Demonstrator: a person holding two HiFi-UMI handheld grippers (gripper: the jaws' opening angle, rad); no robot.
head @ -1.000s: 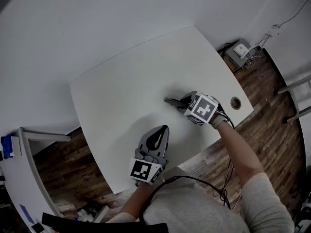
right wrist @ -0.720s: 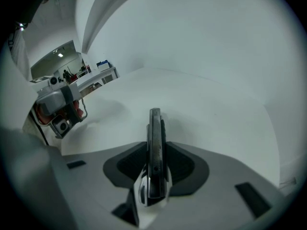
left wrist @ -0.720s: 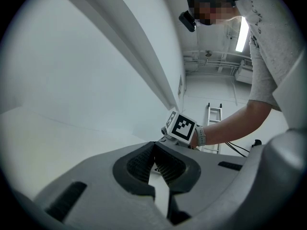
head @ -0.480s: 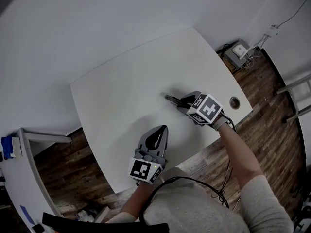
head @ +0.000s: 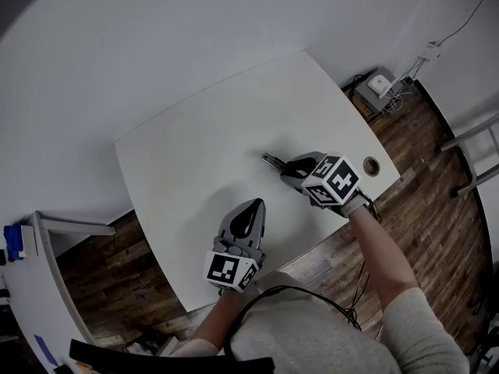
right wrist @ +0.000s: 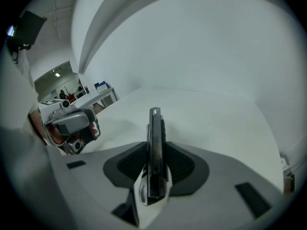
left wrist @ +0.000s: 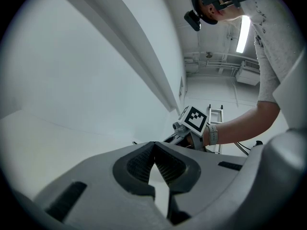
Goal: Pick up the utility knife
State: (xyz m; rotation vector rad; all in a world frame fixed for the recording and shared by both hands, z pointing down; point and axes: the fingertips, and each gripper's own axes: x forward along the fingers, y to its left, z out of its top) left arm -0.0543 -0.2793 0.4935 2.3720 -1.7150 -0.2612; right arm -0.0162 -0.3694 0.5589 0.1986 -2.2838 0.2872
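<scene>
Left gripper [head: 254, 207] is nearest, jaws together on nothing, parked by the near edge of the table [head: 187, 154]. Further out, right gripper [head: 290, 167] is clamped on the utility knife [right wrist: 154, 143]. Its long axis runs straight out along the jaws and it looks just off the tabletop, so the lift is the right hand's job.

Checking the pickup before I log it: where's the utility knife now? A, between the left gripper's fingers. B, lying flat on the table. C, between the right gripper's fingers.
C: the right gripper view shows the utility knife clamped edge-on between the fingers of the right gripper; the left gripper holds nothing.
</scene>
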